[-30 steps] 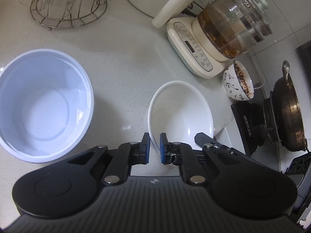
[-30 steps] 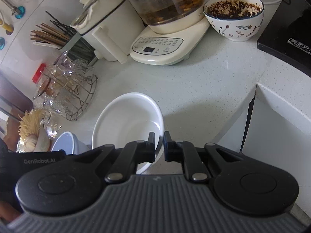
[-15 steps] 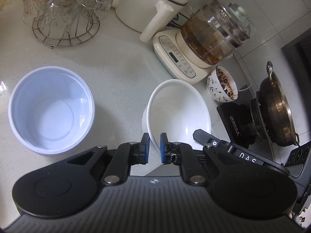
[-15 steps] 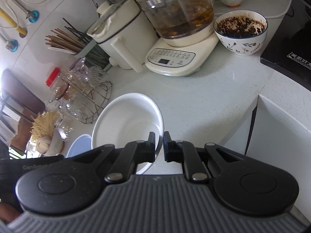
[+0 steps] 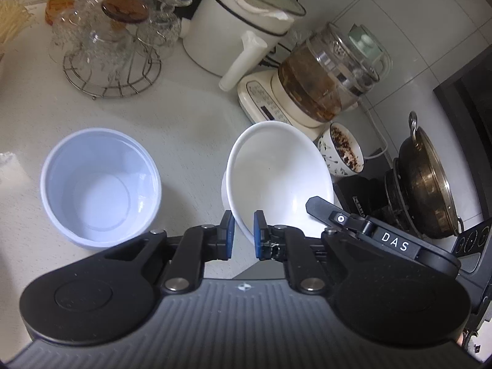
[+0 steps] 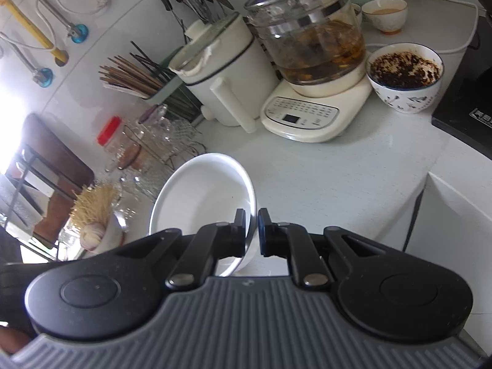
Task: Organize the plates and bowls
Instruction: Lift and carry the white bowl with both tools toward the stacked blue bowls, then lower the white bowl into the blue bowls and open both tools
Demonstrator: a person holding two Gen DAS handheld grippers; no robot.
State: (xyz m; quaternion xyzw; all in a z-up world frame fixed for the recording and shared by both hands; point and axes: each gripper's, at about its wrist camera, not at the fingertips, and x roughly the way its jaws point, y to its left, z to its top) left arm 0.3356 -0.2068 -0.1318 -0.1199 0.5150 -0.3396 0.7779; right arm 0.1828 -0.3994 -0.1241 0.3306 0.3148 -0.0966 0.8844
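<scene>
Left wrist view: both tools clamped on one white bowl (image 5: 276, 169).
Left tool (image 5: 243, 235) and right tool (image 6: 252, 230) pinch opposite rims; bowl tilted above surface (image 5: 184, 123), beside blue bowl (image 5: 100, 184).

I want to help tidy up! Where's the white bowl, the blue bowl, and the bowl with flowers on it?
white bowl (image 5: 286, 166), left wrist view, inner wall.
blue bowl (image 5: 101, 190), left wrist view, inside bottom.
flowered bowl (image 6: 409, 98), right wrist view, painted outer side.
</scene>
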